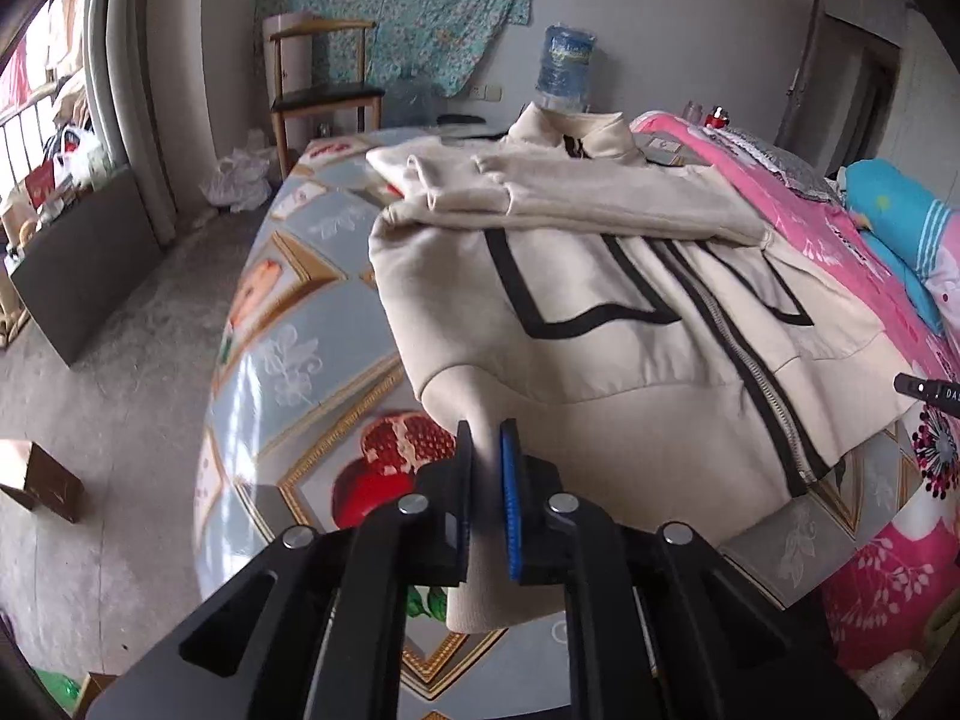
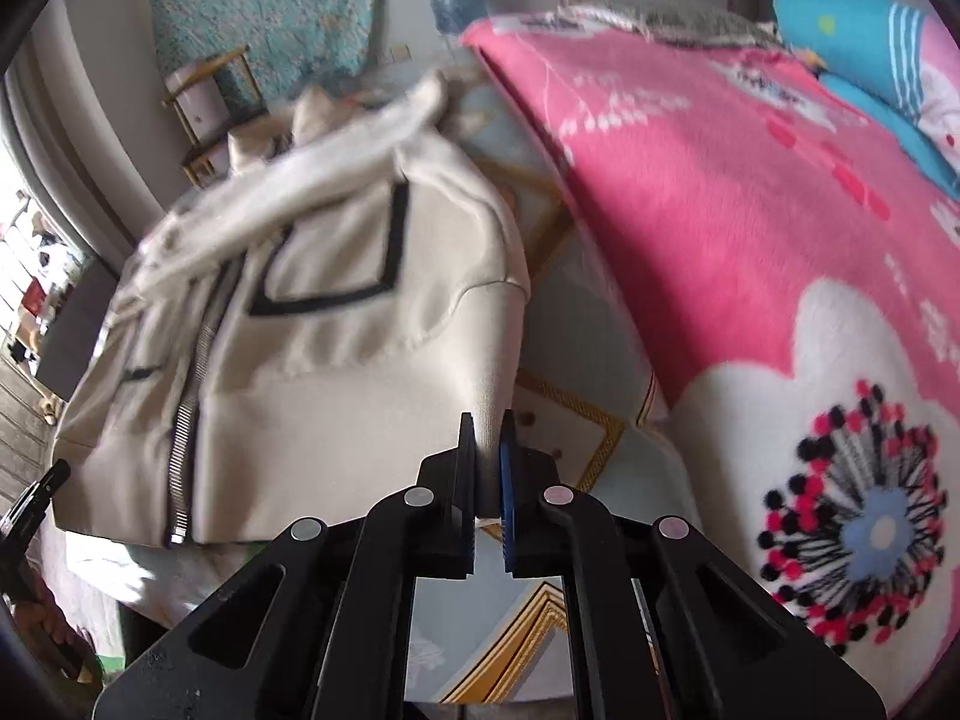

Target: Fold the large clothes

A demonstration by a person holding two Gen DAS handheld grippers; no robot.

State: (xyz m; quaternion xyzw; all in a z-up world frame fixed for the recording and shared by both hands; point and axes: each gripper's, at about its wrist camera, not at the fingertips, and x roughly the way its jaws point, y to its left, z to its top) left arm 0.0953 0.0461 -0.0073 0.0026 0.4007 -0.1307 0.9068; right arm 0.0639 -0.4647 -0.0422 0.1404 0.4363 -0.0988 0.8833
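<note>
Pinching soft cream zip jacket hem

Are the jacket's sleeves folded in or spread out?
Folded in: both sleeves lie across the jacket chest, inside its outline.

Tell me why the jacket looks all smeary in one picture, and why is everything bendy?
In the right wrist view the cream zip jacket is motion-blurred, most at its sleeves and collar, while the pink blanket stays fairly sharp. In the left wrist view the jacket is crisp. Both fisheye views curve the walls and bed and darken the corners, and daylight glares off the patterned bedsheet.
</note>
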